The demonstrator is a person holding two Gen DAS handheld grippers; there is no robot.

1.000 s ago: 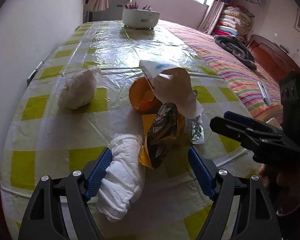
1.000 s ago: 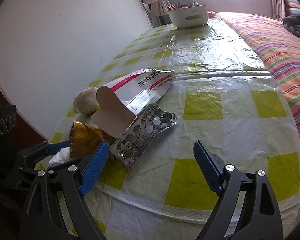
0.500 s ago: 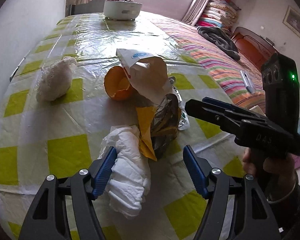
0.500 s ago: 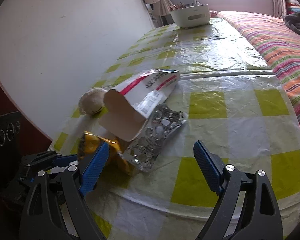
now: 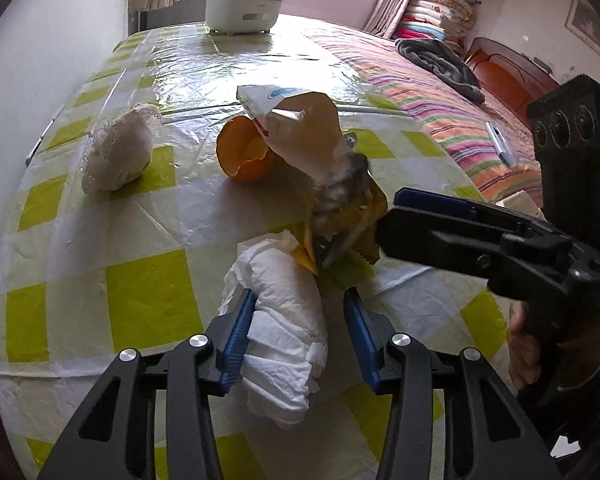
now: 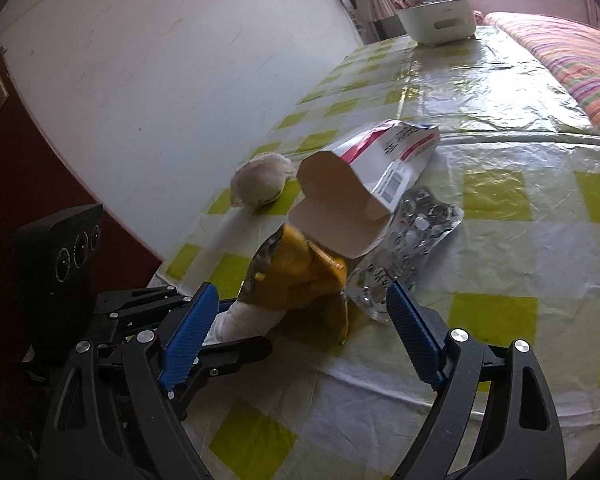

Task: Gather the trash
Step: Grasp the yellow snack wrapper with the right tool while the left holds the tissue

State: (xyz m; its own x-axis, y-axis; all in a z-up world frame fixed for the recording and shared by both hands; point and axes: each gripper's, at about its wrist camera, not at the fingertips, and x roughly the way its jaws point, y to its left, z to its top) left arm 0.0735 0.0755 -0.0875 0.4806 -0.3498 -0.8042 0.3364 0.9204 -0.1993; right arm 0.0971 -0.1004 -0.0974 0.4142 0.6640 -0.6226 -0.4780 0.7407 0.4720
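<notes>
A pile of trash lies on the checked table (image 5: 80, 240). A crumpled white tissue (image 5: 284, 320) sits between the fingers of my left gripper (image 5: 298, 332), which is open around it; its left pad touches it. A yellow foil snack wrapper (image 5: 340, 216) leans just beyond, with an open white carton (image 5: 296, 128) and an orange peel cup (image 5: 240, 152) behind. In the right wrist view my right gripper (image 6: 300, 320) is open around the yellow wrapper (image 6: 300, 272), beside the carton (image 6: 364, 184) and a silver blister pack (image 6: 412, 236).
A white foam fruit net (image 5: 116, 156) lies at the left, near the wall (image 6: 160, 60). A white basket (image 5: 242, 12) stands at the table's far end. A striped bed (image 5: 440, 108) runs along the right. The table's front edge is close below both grippers.
Both grippers moved forward into the pile. The left gripper's fingers narrowed around the tissue. The right gripper came in around the yellow wrapper, which tilted up and shifted.
</notes>
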